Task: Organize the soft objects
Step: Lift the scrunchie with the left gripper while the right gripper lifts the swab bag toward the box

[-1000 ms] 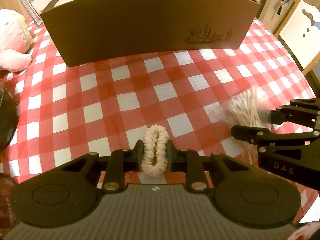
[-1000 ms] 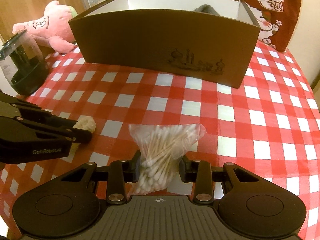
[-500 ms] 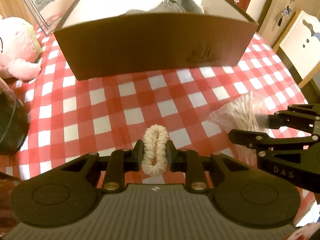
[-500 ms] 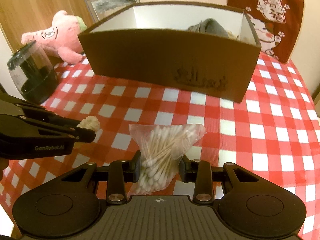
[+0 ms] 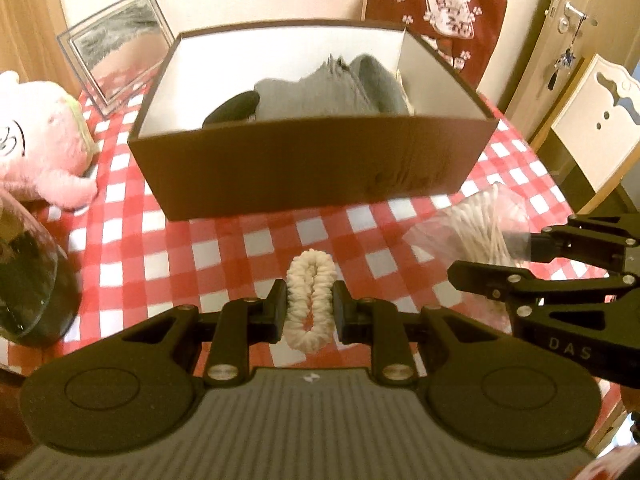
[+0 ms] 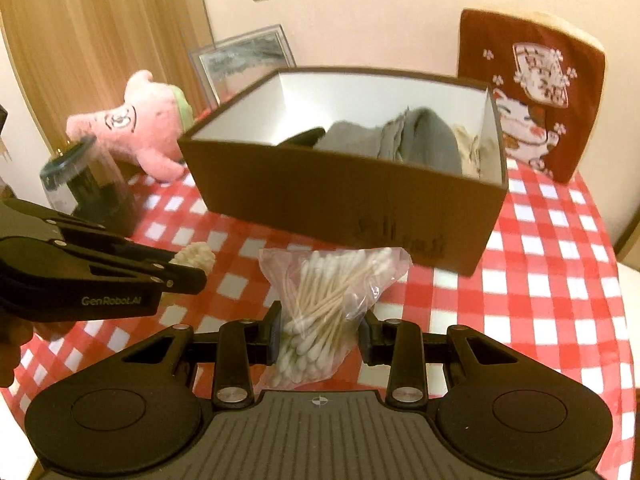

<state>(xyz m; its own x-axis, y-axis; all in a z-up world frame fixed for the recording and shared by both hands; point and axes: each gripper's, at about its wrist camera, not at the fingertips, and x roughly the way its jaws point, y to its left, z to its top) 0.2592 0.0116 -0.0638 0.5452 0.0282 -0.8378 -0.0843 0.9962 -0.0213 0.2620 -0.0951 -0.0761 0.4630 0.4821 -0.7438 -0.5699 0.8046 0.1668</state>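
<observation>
At the left edge of the table [image 5: 224, 252], which wears a red-and-white checked cloth, you see a dark glass jar [image 5: 28, 280] and, behind it, a pink plush toy [image 5: 36, 144]. A framed picture [image 5: 116, 40] leans against the wall at the far left corner.

Your left gripper [image 5: 309, 306] is clamped on a cream scrunchie [image 5: 309, 300]: the two pads press its sides so the loop stands squeezed into a narrow oval, clear of the cloth. In the right wrist view the same gripper [image 6: 188, 268] enters from the left with the scrunchie [image 6: 196, 258] showing at its tip.

Toward the far edge, at the middle, stands an open brown box [image 5: 312, 168] with a white lining. Inside it lie folded grey cloth [image 5: 328, 88] and a black item [image 5: 236, 108] on its left; you cannot tell what the black item is.

Your right gripper [image 6: 320, 338] is closed on a clear plastic bag of cotton swabs [image 6: 324, 300], the pads pinching its lower half while the top fans out toward the box [image 6: 344, 208]. From the left wrist view this gripper [image 5: 500, 260] and its bag [image 5: 480, 228] sit just right of the scrunchie, near the box's right front corner.

Beyond the table's far right edge stands a chair with a red cat-print cover [image 6: 532, 92].
</observation>
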